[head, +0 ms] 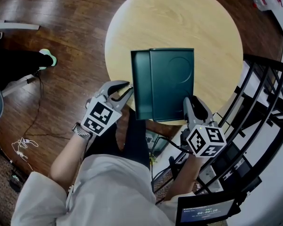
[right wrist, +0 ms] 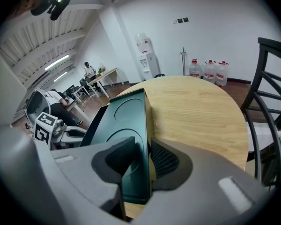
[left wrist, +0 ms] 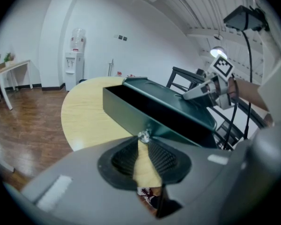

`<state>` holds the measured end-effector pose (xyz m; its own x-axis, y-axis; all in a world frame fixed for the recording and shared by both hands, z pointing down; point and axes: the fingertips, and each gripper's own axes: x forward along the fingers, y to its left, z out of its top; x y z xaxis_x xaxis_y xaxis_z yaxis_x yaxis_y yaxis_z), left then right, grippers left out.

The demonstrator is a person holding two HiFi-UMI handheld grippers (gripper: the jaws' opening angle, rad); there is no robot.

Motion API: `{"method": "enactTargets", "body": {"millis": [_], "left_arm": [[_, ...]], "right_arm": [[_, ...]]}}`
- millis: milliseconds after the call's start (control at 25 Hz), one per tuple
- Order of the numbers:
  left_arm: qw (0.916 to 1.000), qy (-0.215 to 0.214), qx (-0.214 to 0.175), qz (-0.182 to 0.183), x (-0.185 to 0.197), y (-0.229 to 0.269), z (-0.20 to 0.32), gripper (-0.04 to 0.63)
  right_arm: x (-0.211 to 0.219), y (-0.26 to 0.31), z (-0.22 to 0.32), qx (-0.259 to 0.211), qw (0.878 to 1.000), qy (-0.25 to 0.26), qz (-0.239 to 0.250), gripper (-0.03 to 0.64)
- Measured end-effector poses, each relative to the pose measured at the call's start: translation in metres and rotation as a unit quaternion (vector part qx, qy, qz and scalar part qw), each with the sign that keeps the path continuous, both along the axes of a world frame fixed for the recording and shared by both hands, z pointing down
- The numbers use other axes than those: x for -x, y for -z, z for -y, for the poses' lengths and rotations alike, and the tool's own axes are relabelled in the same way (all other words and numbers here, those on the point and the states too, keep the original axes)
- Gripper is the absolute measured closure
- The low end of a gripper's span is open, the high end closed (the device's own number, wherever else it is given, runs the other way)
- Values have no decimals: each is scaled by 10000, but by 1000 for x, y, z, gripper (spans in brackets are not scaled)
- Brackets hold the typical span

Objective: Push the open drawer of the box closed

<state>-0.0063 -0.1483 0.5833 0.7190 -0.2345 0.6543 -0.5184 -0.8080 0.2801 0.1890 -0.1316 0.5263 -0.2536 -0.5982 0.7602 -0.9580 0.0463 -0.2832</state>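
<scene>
**A:** Where is everything lying?

**B:** The round wooden table (head: 212,36) carries the dark green box (head: 172,81), which sits at the table edge closest to the person. The open drawer (head: 140,86) juts out of the box's left side. Its long front face runs away from the person, so it travels sideways, left to right, into the box.

**A:** Which gripper is nearer that front face?

**B:** The left gripper (head: 130,87), just left of the box. Its fingers are drawn in, with the tips pinched on the small shiny knob (left wrist: 143,136) on the drawer front.

**A:** And the other one?

**B:** The right gripper (head: 193,101) is at the box's near right corner, across the box from the drawer. It is clamped over the box's edge, one finger on the top panel and the other down the outer side wall.

**A:** So what does the coming move turn on?

**B:** As I judge it, the push has to run straight along the drawer's travel, from the knob towards the braced right side of the box. A slanted shove could skew the drawer in its slot, or turn the box on the table
</scene>
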Motion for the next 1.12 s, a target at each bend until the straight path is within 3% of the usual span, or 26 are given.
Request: {"method": "enactTargets", "body": {"millis": [1120], "left_arm": [[9988, -482, -76, -59, -35, 4, 3, 517]], "right_arm": [[3, 0, 1, -41, 10000, -58, -12, 506]]}}
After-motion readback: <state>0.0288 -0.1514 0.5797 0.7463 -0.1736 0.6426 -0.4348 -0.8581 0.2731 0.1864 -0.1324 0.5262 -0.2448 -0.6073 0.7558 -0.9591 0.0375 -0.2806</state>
